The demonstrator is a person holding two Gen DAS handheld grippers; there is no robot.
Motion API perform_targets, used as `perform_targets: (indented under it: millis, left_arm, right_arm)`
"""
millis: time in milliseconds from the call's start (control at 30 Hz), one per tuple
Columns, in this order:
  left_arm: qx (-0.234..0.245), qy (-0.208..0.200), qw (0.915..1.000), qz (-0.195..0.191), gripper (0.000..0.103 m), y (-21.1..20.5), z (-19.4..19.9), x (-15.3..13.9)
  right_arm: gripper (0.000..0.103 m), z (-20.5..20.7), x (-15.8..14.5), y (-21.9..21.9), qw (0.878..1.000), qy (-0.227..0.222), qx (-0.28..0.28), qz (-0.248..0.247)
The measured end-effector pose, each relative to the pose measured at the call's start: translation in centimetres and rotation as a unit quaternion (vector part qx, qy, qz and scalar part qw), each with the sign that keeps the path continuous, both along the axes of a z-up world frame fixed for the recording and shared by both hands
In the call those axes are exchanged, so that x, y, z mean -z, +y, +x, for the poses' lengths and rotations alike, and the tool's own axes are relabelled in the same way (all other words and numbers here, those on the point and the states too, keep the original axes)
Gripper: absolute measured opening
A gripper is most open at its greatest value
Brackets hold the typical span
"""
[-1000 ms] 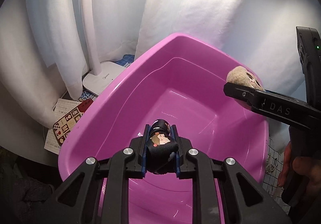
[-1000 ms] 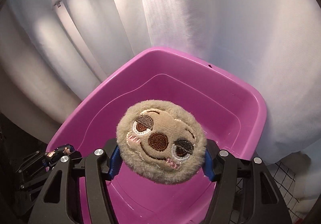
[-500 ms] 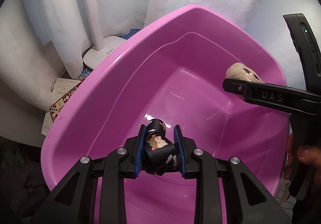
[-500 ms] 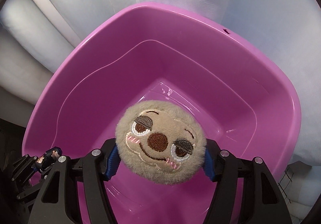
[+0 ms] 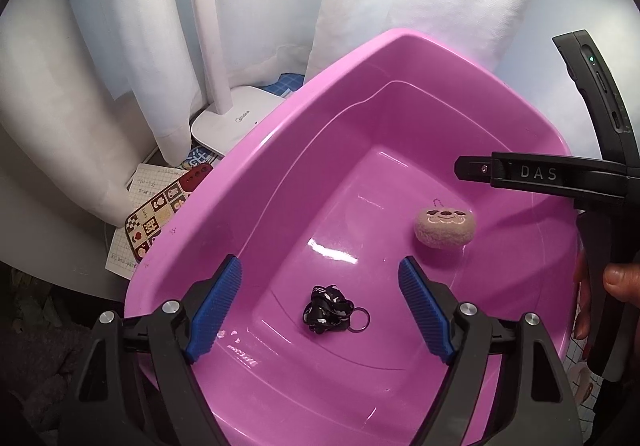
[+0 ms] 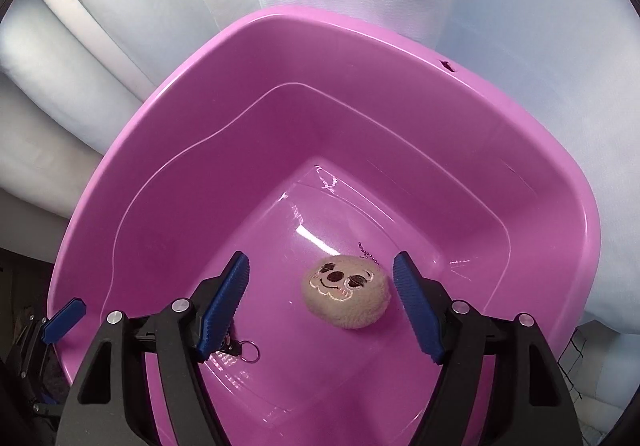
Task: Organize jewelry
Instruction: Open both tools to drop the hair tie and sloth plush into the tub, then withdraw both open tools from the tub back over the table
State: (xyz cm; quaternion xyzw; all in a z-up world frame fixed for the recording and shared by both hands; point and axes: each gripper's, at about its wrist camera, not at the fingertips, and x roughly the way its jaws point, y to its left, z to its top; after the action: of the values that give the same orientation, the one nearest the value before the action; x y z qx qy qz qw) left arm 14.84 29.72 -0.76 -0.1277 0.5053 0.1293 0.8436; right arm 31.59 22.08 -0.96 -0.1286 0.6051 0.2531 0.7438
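left gripper [image 5: 320, 304] opening, nothing between fingers, above black patterned strap charm with metal ring [image 5: 329, 309] | right gripper [image 6: 320, 296] opening, round tan plush face charm [image 6: 345, 295] released below | both, seemingly apart, on pink plastic tub [image 5: 256, 182] floor

Glossy plastic basin [image 5: 280, 174]; fuzzy plush charm [image 6: 346, 296]; metal ring [image 5: 359, 320].

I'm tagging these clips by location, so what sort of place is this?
Probably a home desk or tabletop corner screened with white cloth. A white desk lamp stands beside a pink tub, with a patterned card and gridded notepaper alongside. Likely a makeshift recording setup, not a shop.
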Motion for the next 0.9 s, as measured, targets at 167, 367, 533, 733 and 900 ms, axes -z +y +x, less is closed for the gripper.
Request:
perform_targets:
  millis: [167,367,533,733,900]
  left_arm:
    - [0.0,-0.007,1.0,0.003,0.079,0.2,-0.4,-0.2]
    - [0.003,-0.012,0.9999,0.009,0.079,0.1,-0.8,-0.7]
    - [0.002,-0.017,0.9998,0.012,0.079,0.1,-1.1,-1.0]
    - [0.003,-0.024,0.9996,0.012,0.079,0.2,-1.6,-1.5]
    - [0.007,-0.031,0.9994,0.012,0.079,0.1,-2.0,-1.9]
  right_arm:
    - [0.071,-0.4,0.2,-0.6,1.0,-0.003,0.001,0.008]
    - [0.071,-0.9,-0.7,-0.7,1.0,-0.005,0.002,0.009]
    - [0.071,-0.8,-1.5,-1.2,1.0,-0.01,0.005,0.01]
    - [0.071,-1.3,-2.0,-1.4,1.0,-0.015,0.006,0.01]
    - [0.071,-1.7,-2.6,-1.7,1.0,-0.017,0.01,0.015]
